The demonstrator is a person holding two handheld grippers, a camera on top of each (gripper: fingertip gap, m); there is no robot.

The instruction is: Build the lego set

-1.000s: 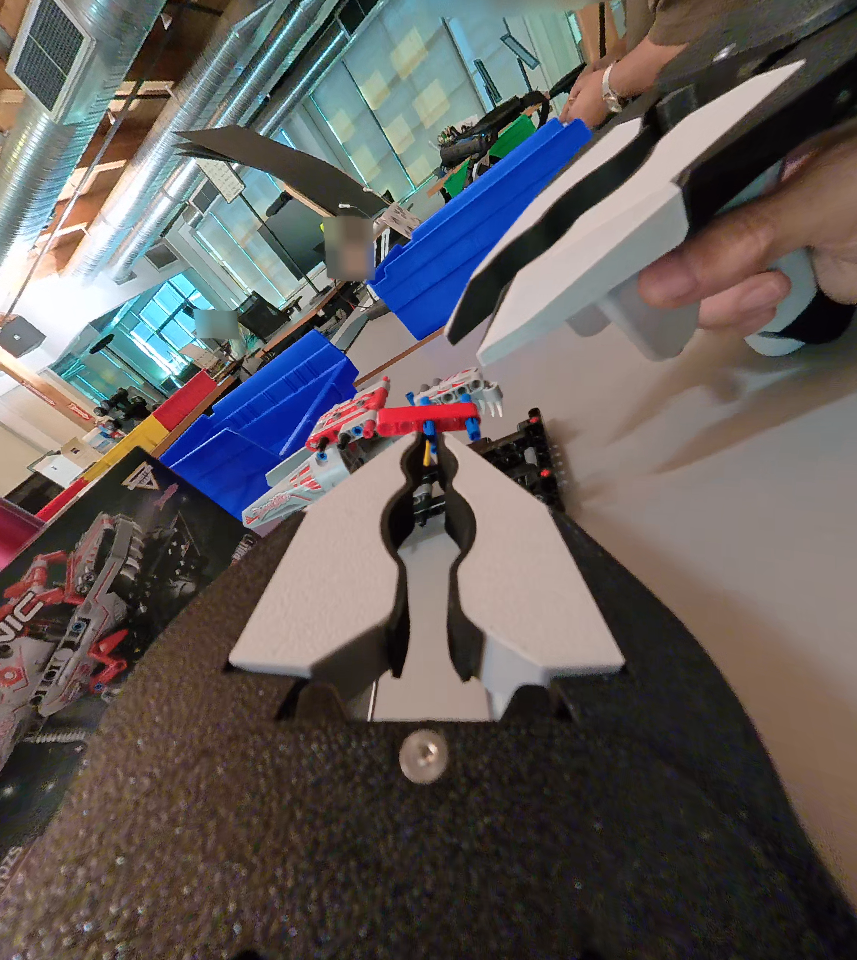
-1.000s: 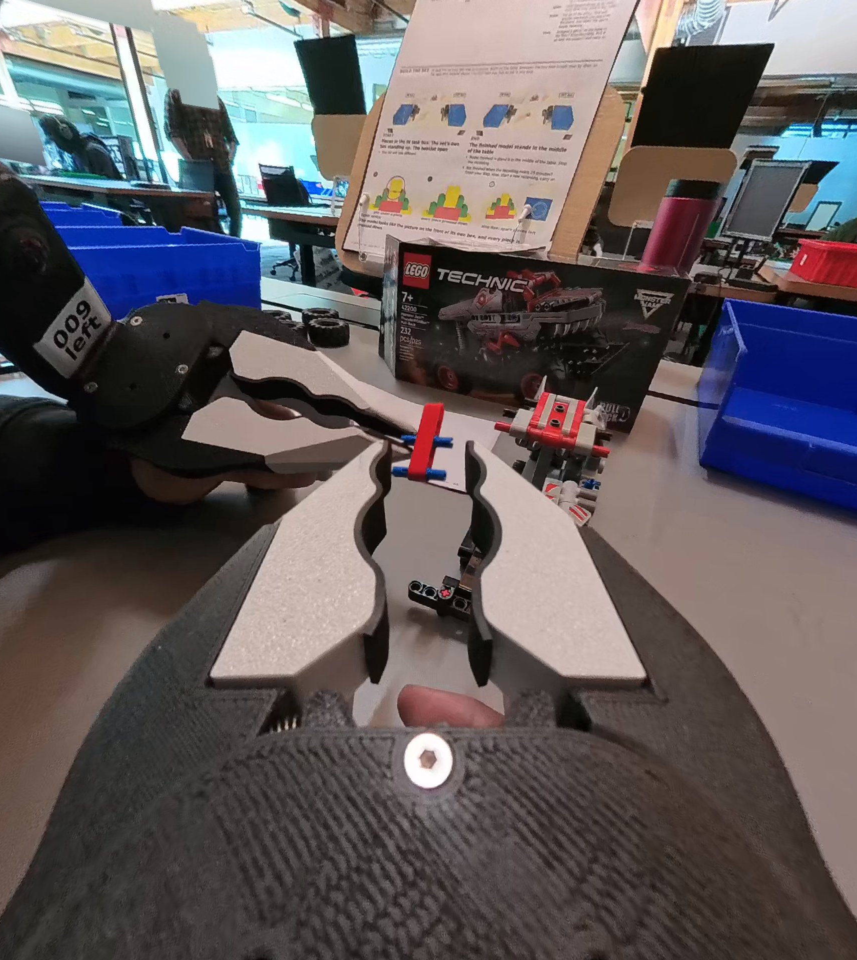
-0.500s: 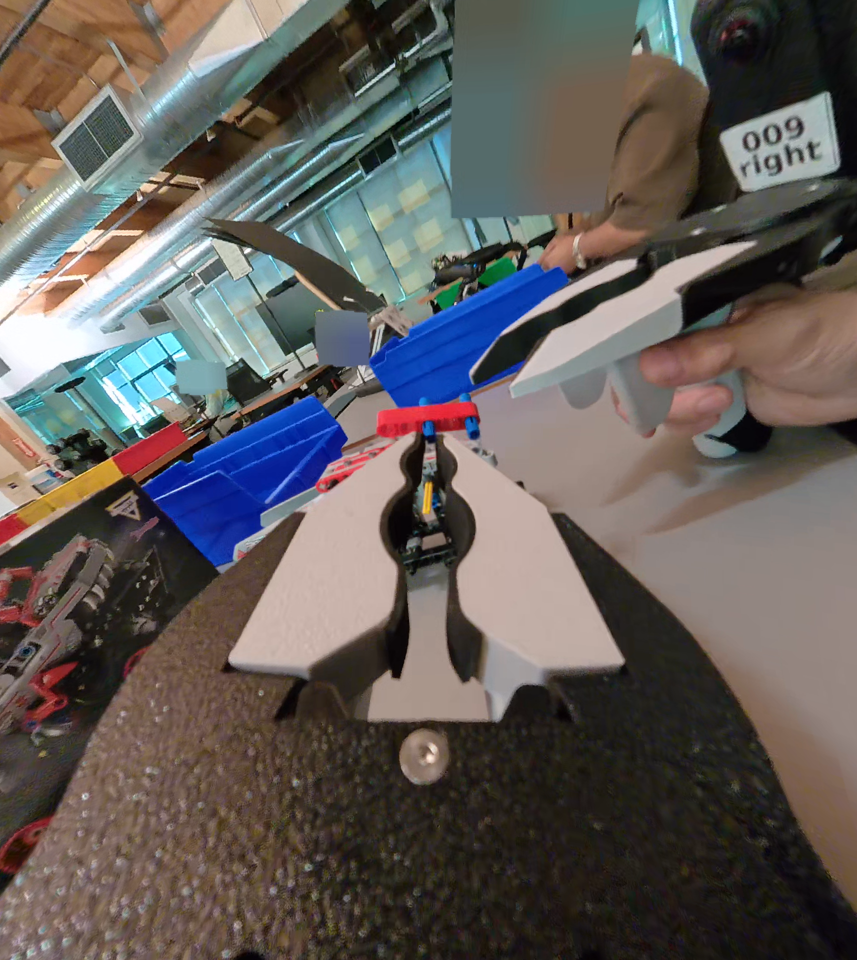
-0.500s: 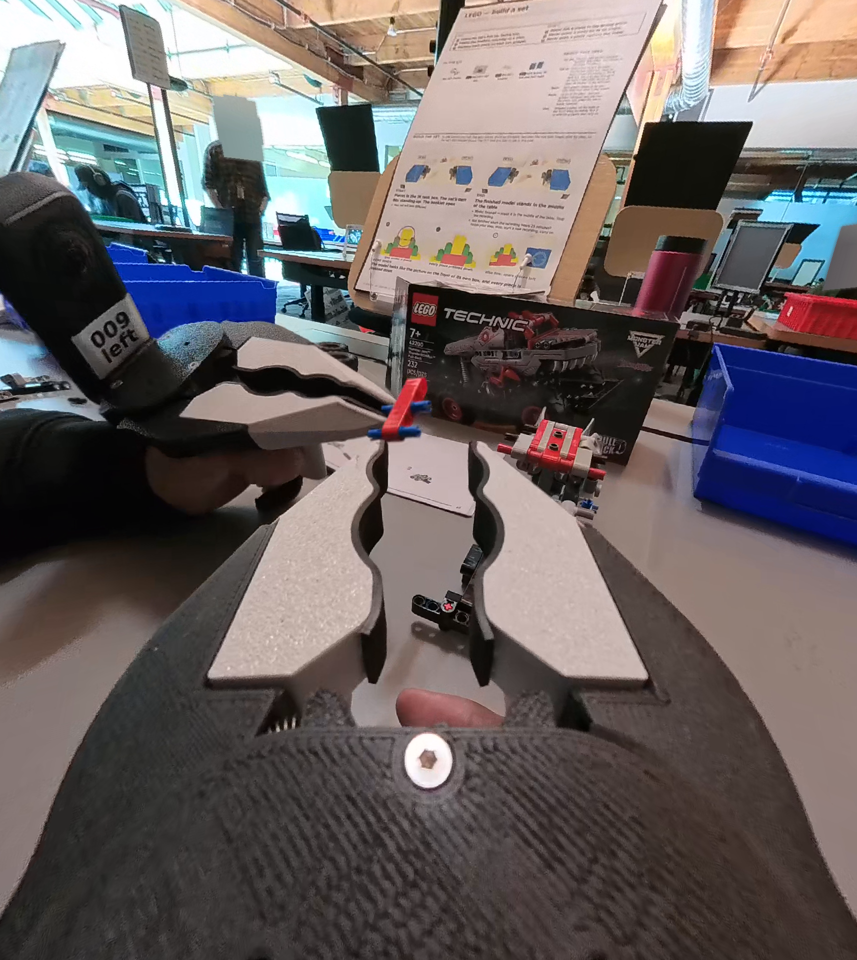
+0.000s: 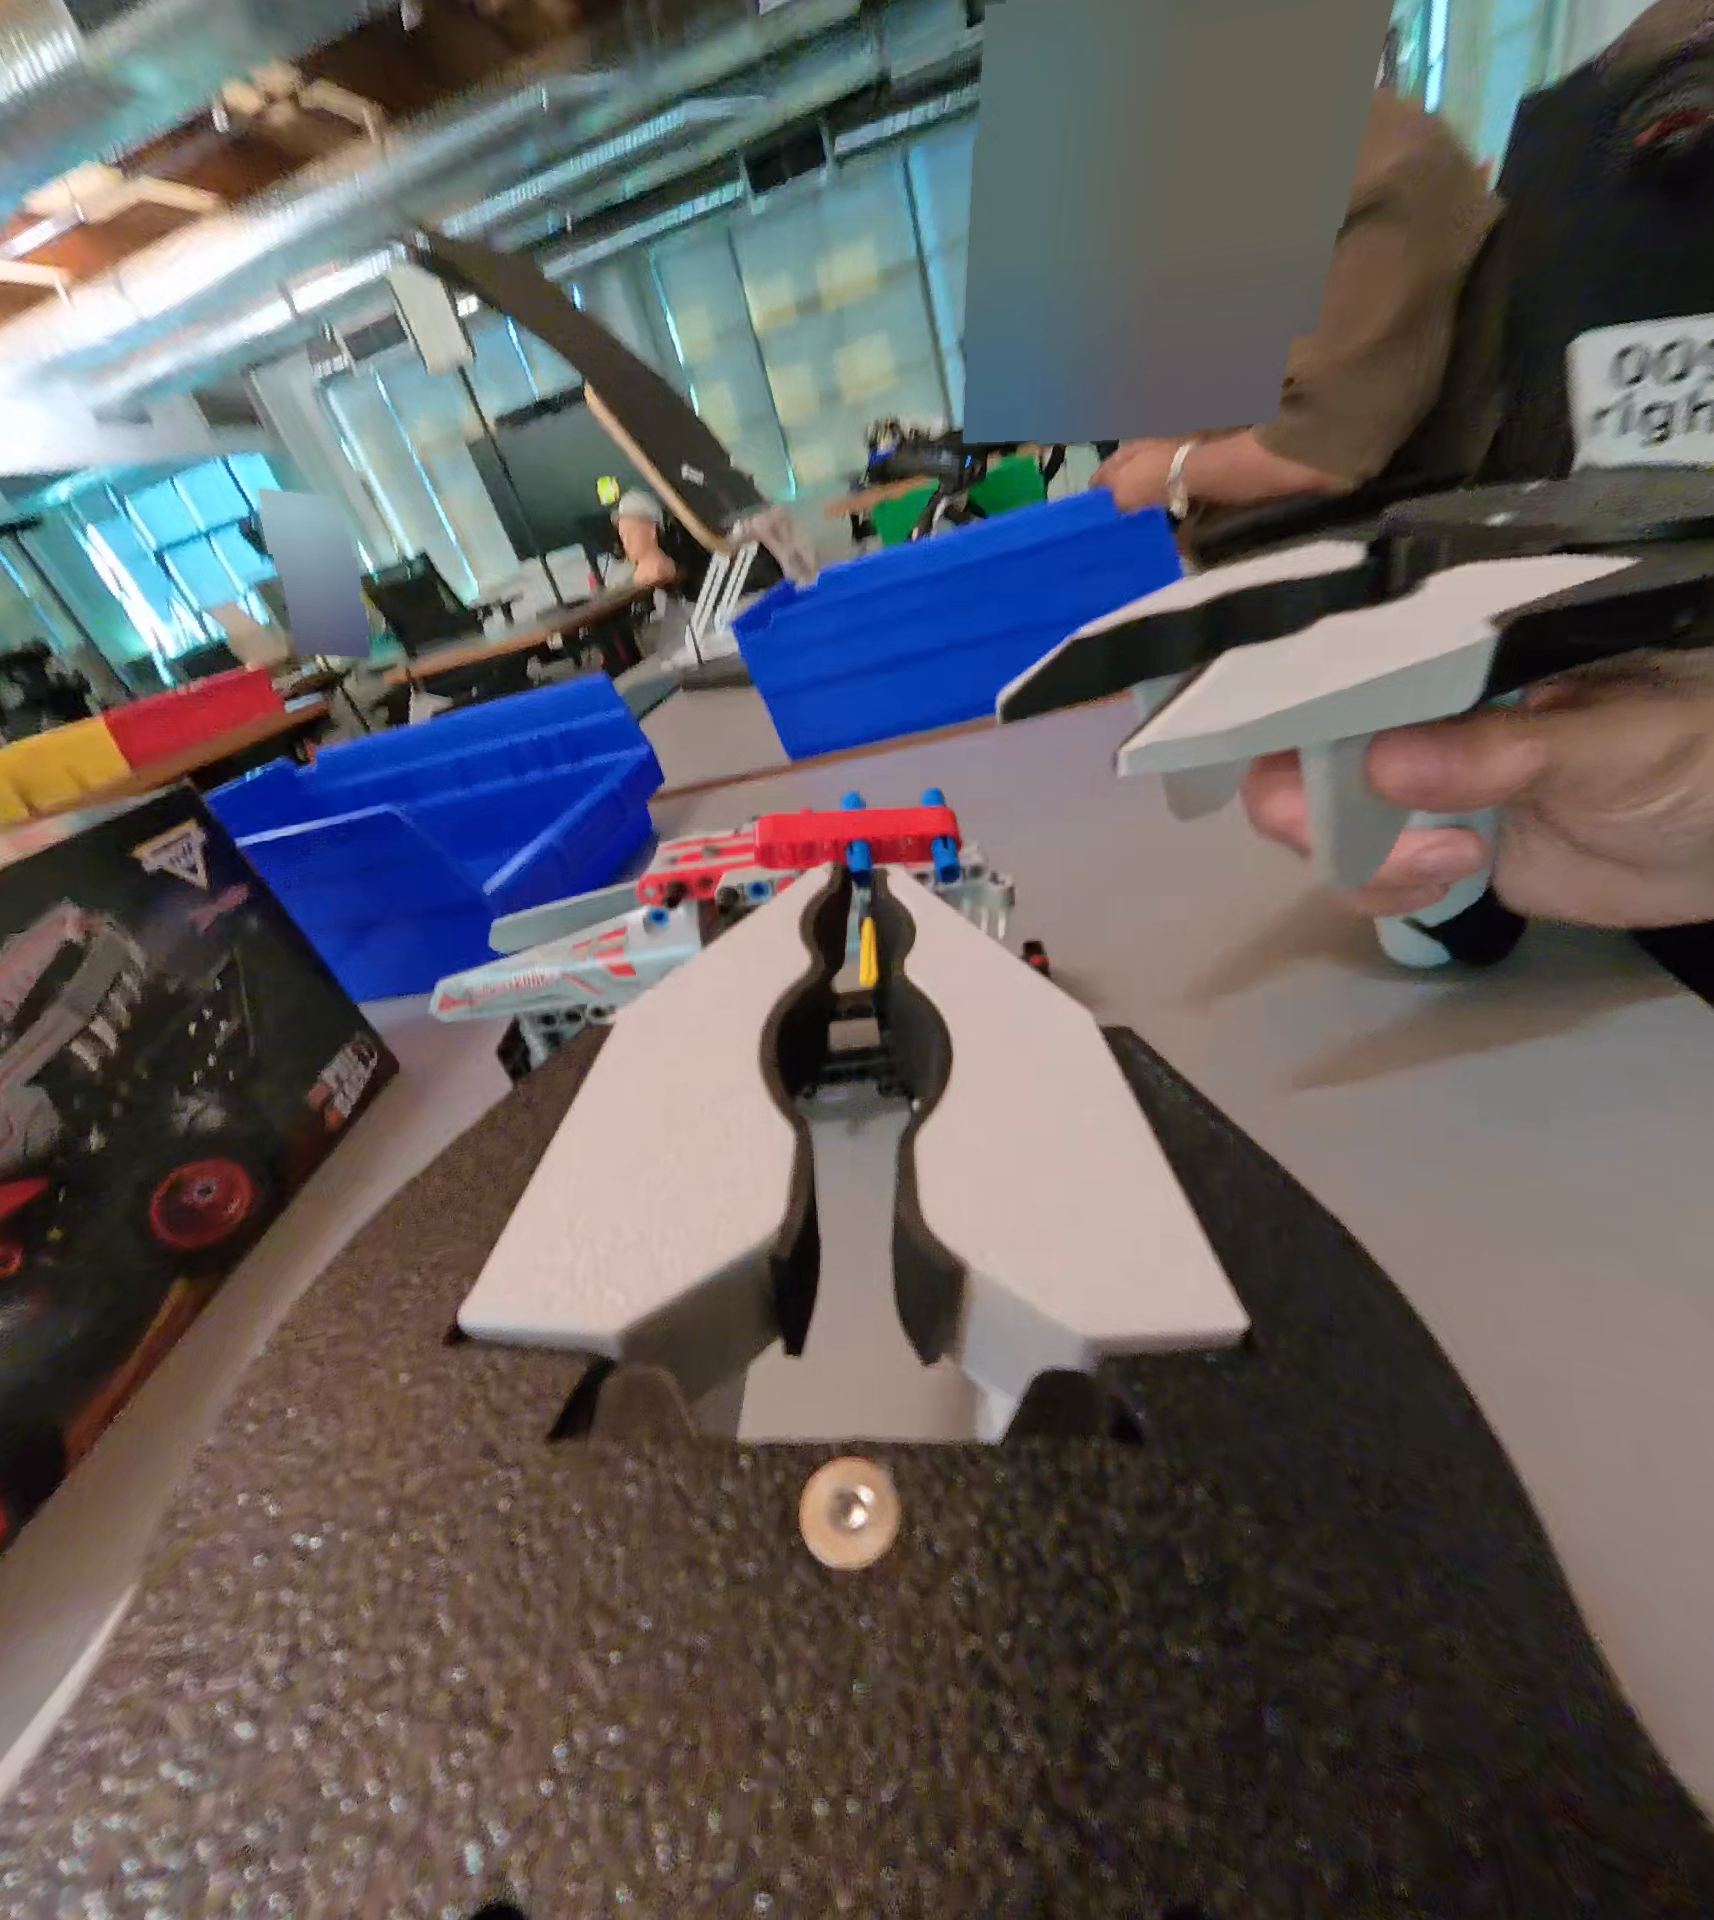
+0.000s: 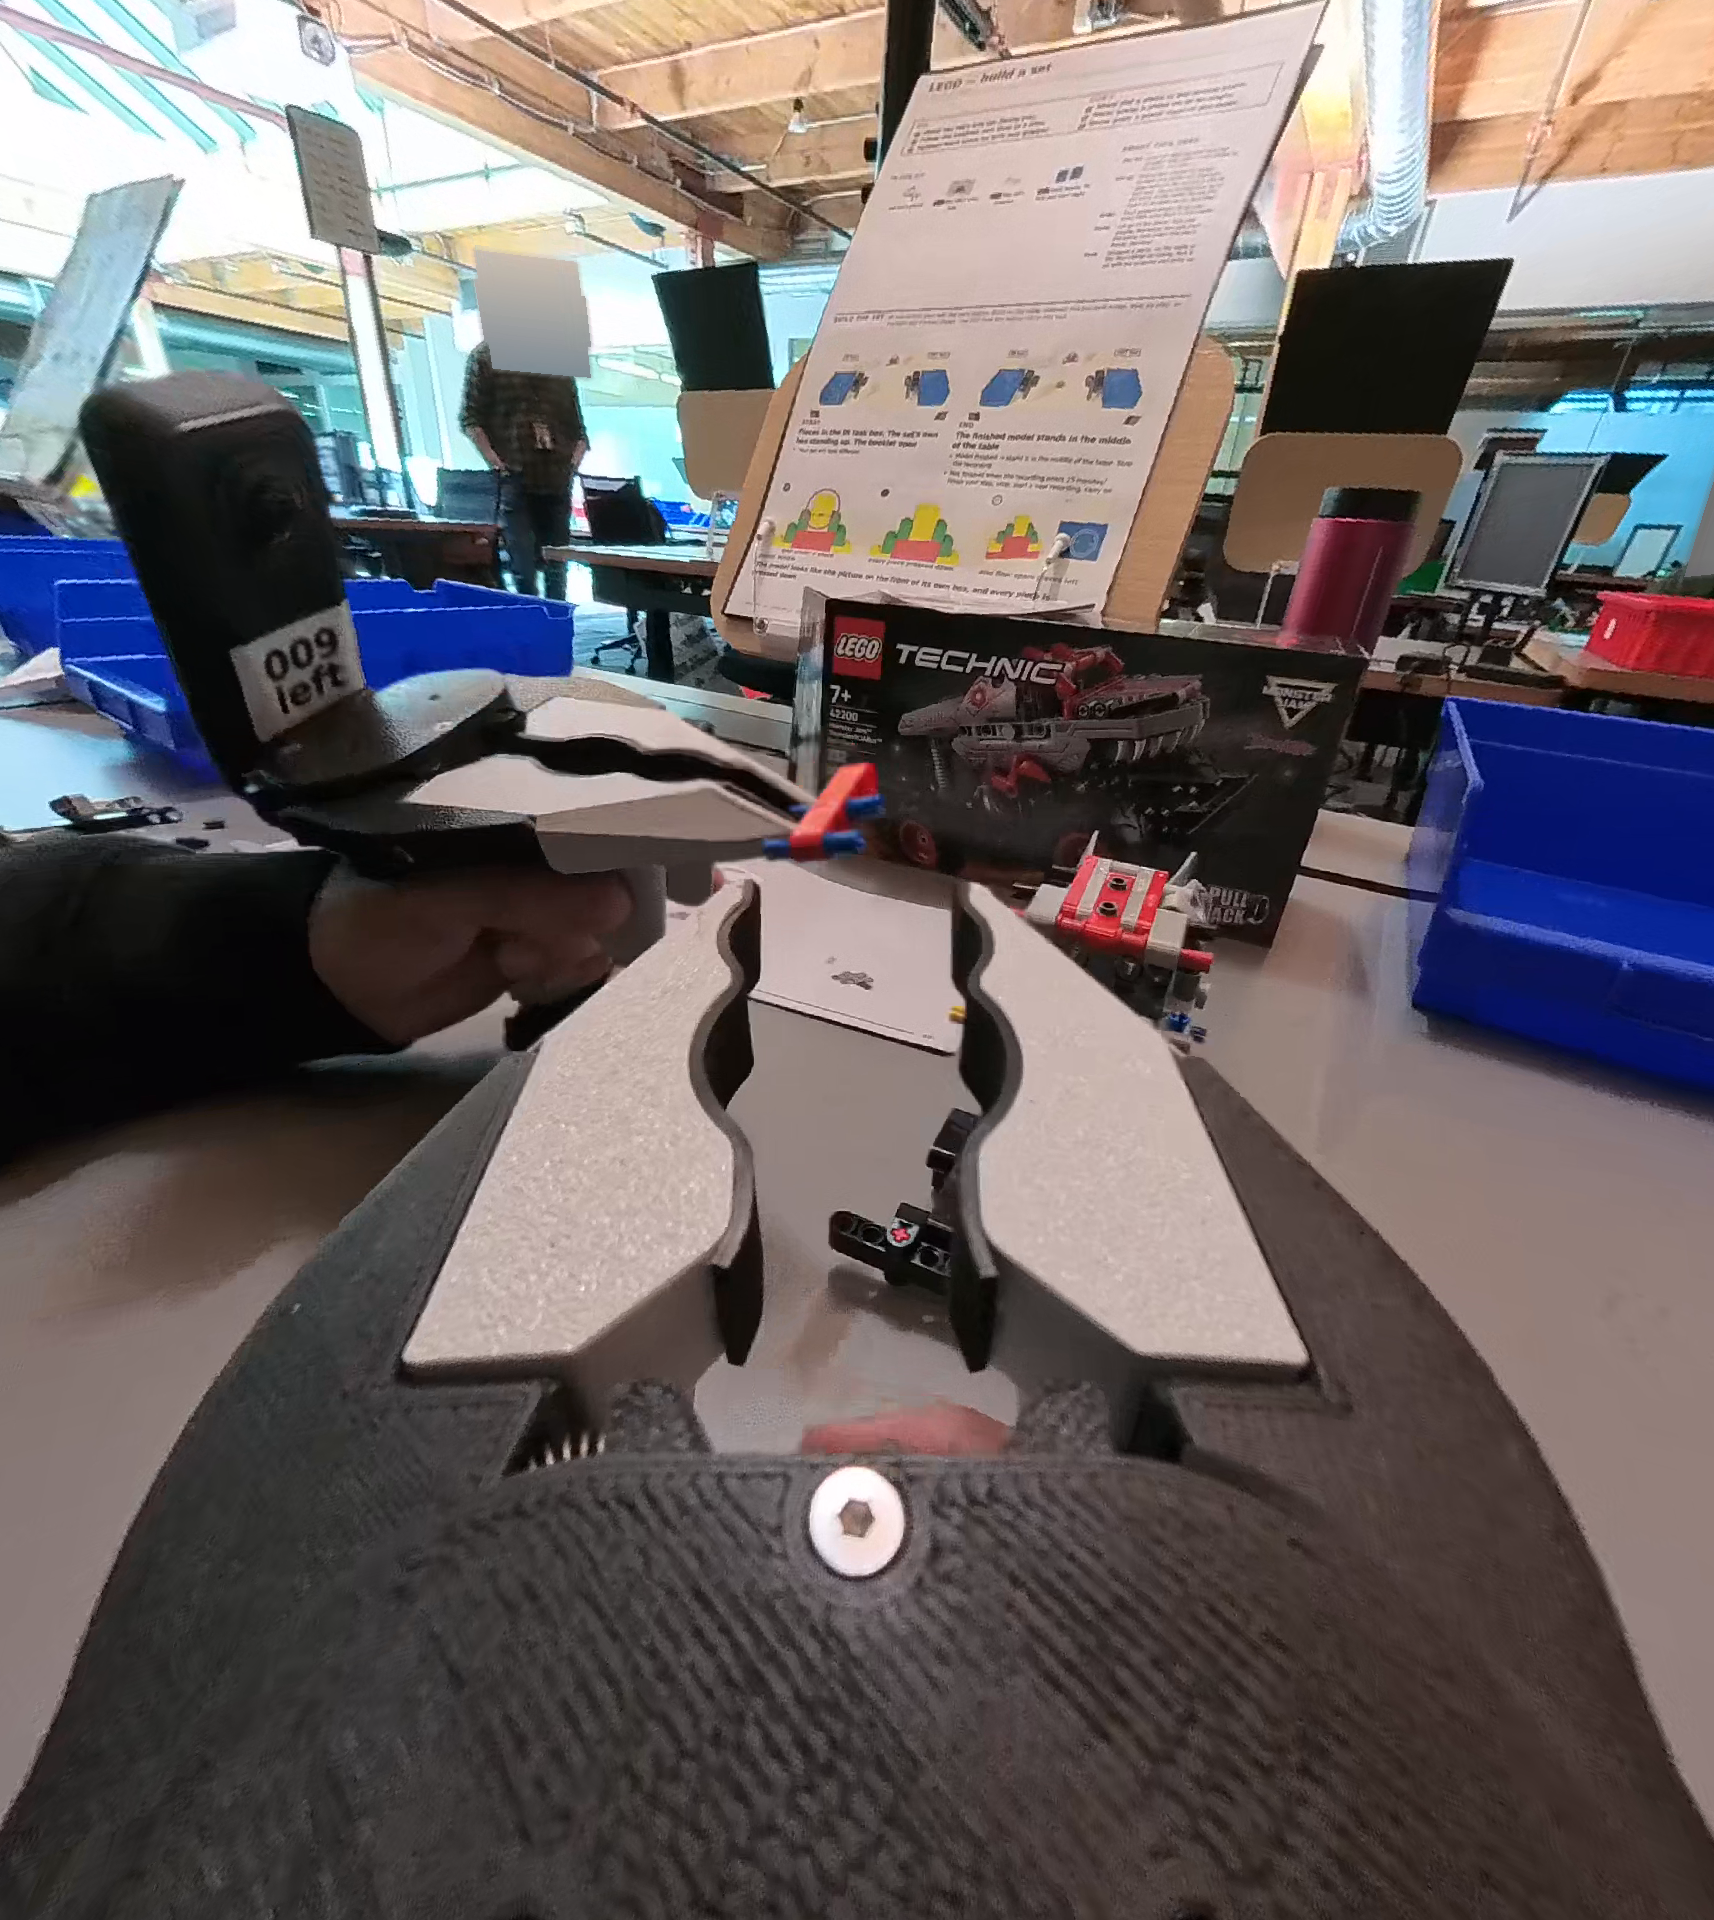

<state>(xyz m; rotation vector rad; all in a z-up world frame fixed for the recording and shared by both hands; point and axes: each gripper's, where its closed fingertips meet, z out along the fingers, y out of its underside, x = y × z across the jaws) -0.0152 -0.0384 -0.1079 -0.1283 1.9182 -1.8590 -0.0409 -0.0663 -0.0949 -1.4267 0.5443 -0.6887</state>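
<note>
Blue bins: contents not visible.
Your L gripper pinches red beam w/ blue pins; R gripper gapes, holding nothing.

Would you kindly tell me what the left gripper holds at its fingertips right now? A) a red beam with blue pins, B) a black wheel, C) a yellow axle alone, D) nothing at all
A: the left gripper is pinched on a short red beam with blue pins, held in the air above the grey table.
</note>
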